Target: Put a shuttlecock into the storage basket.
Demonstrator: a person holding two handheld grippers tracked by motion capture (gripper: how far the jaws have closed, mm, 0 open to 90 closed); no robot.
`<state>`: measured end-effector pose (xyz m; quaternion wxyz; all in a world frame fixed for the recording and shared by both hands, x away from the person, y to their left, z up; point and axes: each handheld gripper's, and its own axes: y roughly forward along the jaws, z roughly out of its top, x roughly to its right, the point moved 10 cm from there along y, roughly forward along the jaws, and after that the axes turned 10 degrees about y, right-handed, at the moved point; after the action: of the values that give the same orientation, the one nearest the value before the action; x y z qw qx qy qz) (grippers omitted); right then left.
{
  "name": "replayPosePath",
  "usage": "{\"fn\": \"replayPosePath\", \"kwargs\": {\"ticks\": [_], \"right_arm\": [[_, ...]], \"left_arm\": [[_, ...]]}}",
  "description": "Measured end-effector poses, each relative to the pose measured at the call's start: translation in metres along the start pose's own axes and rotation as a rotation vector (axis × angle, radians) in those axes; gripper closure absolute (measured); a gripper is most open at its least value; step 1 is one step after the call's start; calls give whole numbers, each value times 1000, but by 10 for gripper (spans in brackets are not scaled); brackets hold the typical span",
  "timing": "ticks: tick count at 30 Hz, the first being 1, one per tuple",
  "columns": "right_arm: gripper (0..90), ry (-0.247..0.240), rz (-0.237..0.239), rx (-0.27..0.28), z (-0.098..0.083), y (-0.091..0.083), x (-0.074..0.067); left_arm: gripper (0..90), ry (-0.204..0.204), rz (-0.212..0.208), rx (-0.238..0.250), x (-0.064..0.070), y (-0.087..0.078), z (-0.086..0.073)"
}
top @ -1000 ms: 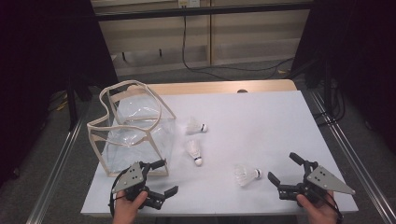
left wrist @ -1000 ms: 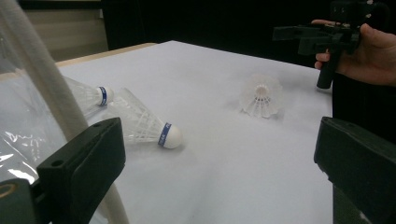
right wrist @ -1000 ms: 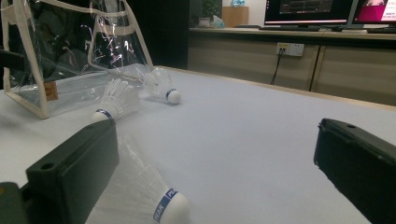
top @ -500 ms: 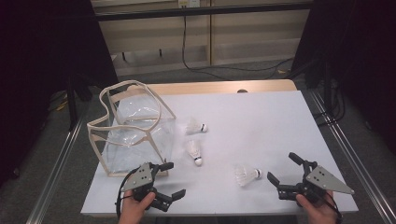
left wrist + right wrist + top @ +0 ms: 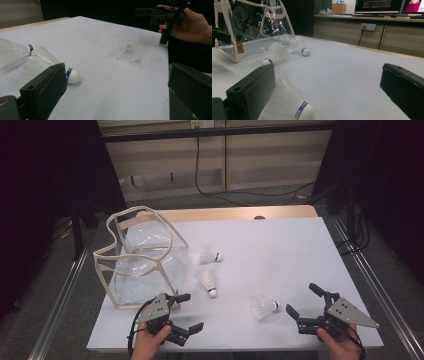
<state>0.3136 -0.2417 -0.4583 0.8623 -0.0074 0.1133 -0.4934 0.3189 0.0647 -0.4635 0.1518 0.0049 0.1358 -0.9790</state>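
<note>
Shuttlecock (image 5: 263,306) lies just left of the wide-spread right tool (image 5: 304,305)

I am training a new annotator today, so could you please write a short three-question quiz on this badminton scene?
1. How many shuttlecocks lie on the table?
2. True or false: the right gripper grips the shuttlecock nearest it.
3. Which stands nearest the clear bag: (a) left gripper, (b) right gripper, (c) neither?

Key:
1. Three: the nearest one, a middle one and a far one.
2. False; its jaws are open and apart from it.
3. (a).
</note>
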Motion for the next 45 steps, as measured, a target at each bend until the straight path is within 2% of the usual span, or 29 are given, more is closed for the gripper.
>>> {"fn": "replayPosePath", "kwargs": {"ticks": [23, 33, 34, 45], "right_arm": [[0, -1, 5, 3, 0, 0, -1], [0, -4, 3, -1, 0, 1, -1], [0, -6, 2, -2, 0, 1, -1], [0, -6, 4, 1, 0, 1, -1]], "left_arm": [[23, -22, 48, -56, -1, 24, 1], [24, -31, 93, -87, -4, 34, 1], [24, -34, 91, -89, -4, 35, 2], [26, -99, 164, -121, -11, 44, 2]]}}
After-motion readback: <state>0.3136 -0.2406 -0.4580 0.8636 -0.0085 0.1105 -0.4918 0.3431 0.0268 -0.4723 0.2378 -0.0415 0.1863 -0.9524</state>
